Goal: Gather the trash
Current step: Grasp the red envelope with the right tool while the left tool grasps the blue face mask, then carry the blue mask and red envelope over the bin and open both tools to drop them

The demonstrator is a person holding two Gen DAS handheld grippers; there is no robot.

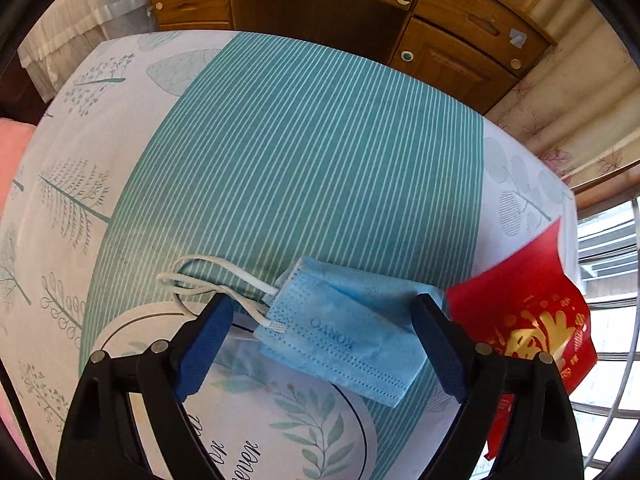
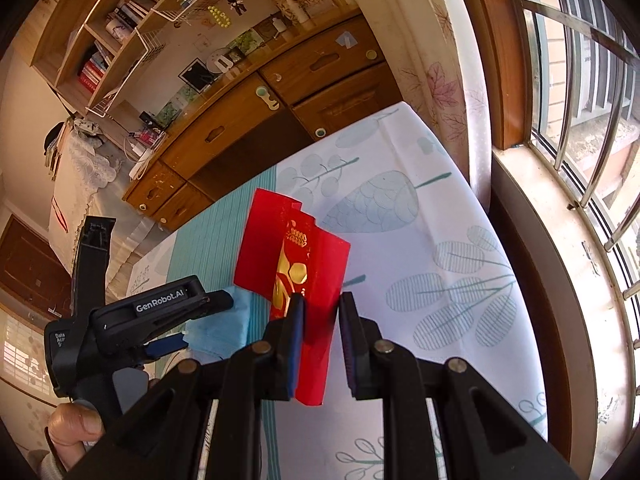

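My left gripper [image 1: 320, 320] spread wide, blue face mask [image 1: 344, 340] lying loose between its jaws on the striped bedsheet [image 1: 300, 140], my right gripper [image 2: 320, 304] pinched narrow on a red envelope [image 2: 292, 248], sticking out beyond its jaws.

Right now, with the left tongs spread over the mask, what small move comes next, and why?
Probably lower the left tongs slightly and close on the blue mask. It lies flat on the bedspread between the open pads, not yet pinched, while the right tongs already hold the red envelope.
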